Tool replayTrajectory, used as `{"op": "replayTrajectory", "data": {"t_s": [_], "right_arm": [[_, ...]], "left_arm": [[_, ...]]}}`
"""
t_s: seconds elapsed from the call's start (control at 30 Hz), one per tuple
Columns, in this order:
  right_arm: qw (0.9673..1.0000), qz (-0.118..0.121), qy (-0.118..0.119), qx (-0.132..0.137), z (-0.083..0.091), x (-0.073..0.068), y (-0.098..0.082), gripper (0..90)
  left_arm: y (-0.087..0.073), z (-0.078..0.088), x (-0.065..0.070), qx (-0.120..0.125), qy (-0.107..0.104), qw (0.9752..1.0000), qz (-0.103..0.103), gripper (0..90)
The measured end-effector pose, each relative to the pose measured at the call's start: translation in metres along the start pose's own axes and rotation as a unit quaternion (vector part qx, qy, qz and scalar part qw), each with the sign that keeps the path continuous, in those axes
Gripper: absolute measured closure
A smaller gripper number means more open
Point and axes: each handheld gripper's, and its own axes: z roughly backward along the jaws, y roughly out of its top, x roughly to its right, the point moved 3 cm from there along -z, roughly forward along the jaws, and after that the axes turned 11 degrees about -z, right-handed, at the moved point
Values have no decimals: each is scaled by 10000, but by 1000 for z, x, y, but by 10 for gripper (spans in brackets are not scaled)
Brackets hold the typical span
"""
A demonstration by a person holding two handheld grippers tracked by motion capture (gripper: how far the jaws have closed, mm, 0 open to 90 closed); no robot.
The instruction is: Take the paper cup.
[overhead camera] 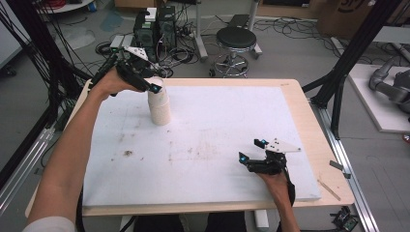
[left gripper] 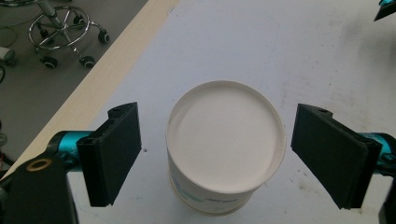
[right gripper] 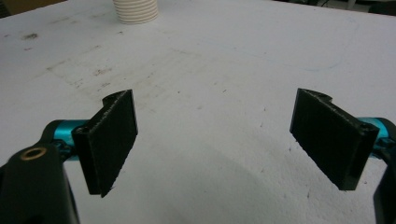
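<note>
A: Eyes on the paper cup stack (overhead camera: 159, 107), upper left of the high view, standing upside down on the white board (overhead camera: 217, 145), flat base up.

B: Your left gripper (left gripper: 215, 154) straddles the top cup, pads (left gripper: 114, 154) a small gap off each wall. Nothing gripped yet.

A: So the approach is done; the squeeze and lift are left, I'd say.

B: Your right gripper (overhead camera: 251, 150) rests lower right, jaws wide, empty. Behind the table, a stool (overhead camera: 235, 41).

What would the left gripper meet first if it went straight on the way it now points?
Probably the upturned bottom of the white cup stack, which lies between the open jaws of the left gripper without touching them; how far ahead is unclear.
</note>
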Motion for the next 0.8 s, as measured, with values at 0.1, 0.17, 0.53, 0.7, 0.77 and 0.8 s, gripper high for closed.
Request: {"op": "replayTrajectory", "data": {"t_s": [0.1,0.17,0.53,0.7,0.77,0.8], "right_arm": [[10000,7,-10,12,0,0,0,151],[10000,29,-14,21,0,1,0,151],[10000,-7,0,-8,0,0,0,151],[10000,0,1,-3,0,0,0,151],[10000,-8,3,-3,0,0,0,151],[10000,-8,3,-3,0,0,0,151]], "left_arm": [[-1,-3,0,-123,3,9999,16,189],[-1,-5,0,-137,-4,9999,35,197],[1,-3,2,-136,-20,9999,-64,338],[1,-3,2,-132,-7,9999,-43,341],[2,-3,3,-153,0,9999,-46,342],[2,-3,3,-153,0,9999,-46,342]]}}
